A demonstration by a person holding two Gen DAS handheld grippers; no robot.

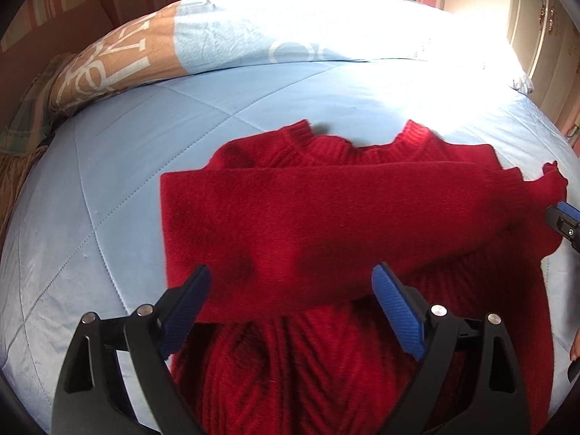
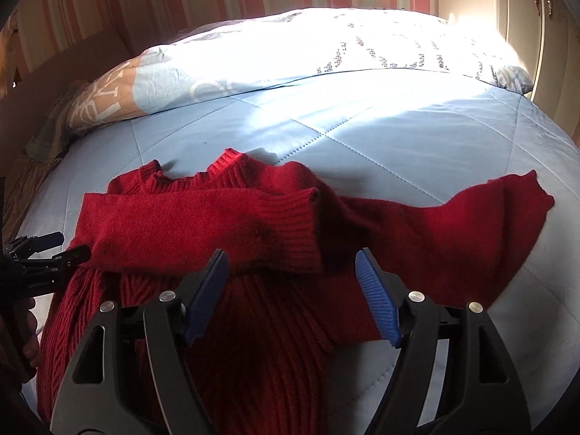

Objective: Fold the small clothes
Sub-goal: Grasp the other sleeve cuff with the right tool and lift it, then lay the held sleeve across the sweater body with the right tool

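Red sweater (image 1: 326, 217) on the blue bedspread (image 1: 108, 181).
Both grippers, left (image 1: 290, 290) and right (image 2: 290, 272), hovered with fingers apart, empty; one sleeve (image 2: 203, 224) lay folded toward 9 o'clock.

Right tool (image 2: 291, 297) gapes over red sweater (image 2: 217, 224) on blue quilt (image 2: 398, 137); one sleeve folded across

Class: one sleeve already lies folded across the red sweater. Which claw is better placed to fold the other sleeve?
Right. The right claw hangs open beside the unfolded sleeve; the left claw is over the folded one.

red sweater (image 1: 326, 217) hem cut off by lower edge, folded sleeve (image 2: 203, 224) hiding its chest, far pillow (image 2: 362, 47) overexposed
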